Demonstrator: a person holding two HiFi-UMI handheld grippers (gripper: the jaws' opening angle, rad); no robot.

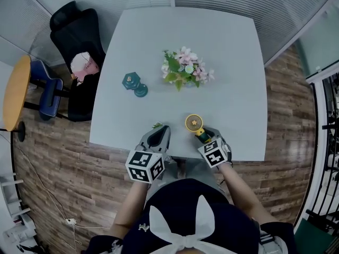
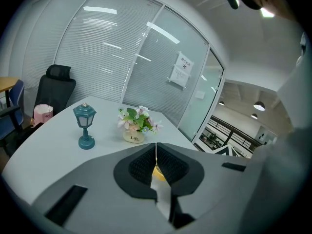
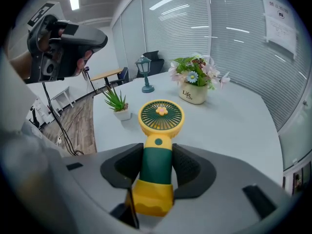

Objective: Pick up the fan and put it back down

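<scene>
We are holding the fan [image 3: 161,117] in the right gripper [image 3: 157,152], whose two dark pads are pressing on either side of its green handle. Its yellow base is lying toward us and its round yellow head is pointing away over the table [image 1: 228,62]. In the head view the fan is sitting near the table's front edge on our right, well apart from the flower pot [image 1: 185,69] and the small teal lantern [image 1: 134,83]. We cannot tell whether its base is touching the tabletop. The left gripper [image 2: 156,147] is hovering nearby at that same edge, its jaws closed together on nothing. We are judging this as the carrying part of the job, with the set-down not yet done. Next we are needing to bring the base flat onto bare tabletop, steady the fan upright, and only then spread the jaws, so that it is not tipping as we let go.
</scene>
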